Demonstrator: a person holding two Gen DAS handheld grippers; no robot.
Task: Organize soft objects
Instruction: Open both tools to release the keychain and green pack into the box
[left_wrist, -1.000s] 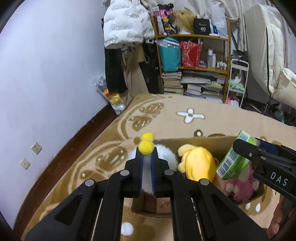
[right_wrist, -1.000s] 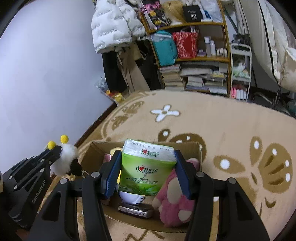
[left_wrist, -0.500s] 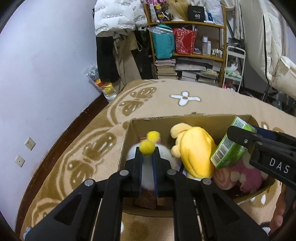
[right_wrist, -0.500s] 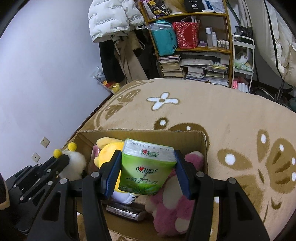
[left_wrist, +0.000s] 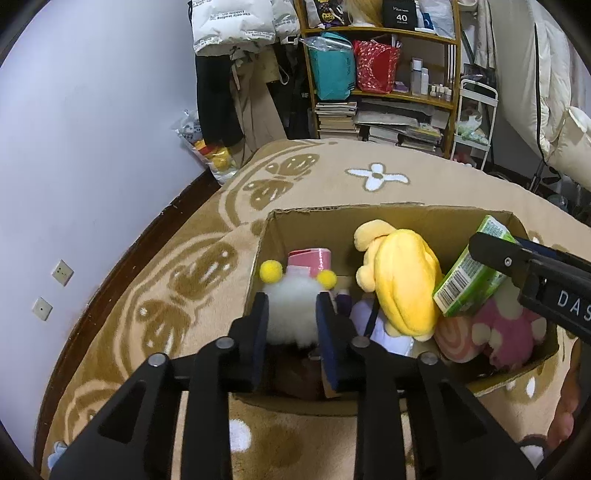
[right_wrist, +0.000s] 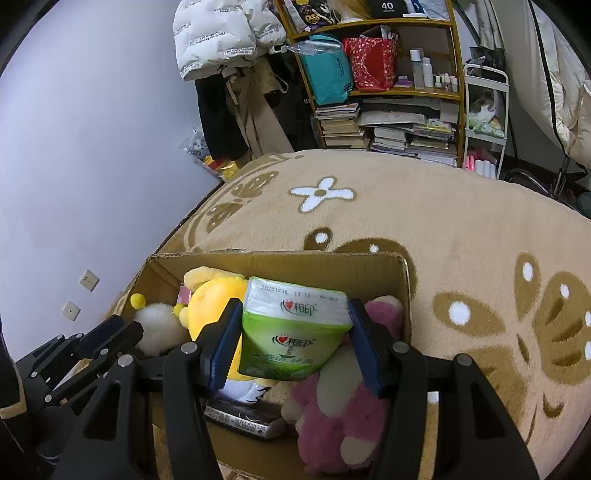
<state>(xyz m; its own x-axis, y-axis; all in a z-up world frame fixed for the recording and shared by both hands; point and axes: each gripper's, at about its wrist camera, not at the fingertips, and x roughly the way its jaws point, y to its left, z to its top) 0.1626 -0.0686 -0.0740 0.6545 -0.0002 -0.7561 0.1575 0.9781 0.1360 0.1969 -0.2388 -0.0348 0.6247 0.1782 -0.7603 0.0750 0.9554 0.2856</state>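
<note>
The left hand-held gripper is reaching into the near left corner of an open corrugated cardboard box, and its jaws are opening around a fluffy white pompom toy with two round yellow felt balls on top; the toy is sitting between the blue pads, and whether they are pressing its fur cannot be told. The right hand-held gripper is clamping a soft rectangular tissue pack in glossy green plastic film, its flat ribbed pads pressing both sides, and is holding it over the middle of the box. Inside the box a smooth yellow plush is lying in the centre, a shaggy pink plush with cream patches is filling the right end, and a pink carton is standing behind the white toy. The box is resting on a thick, tan pile rug patterned with brown butterflies and white flowers
</note>
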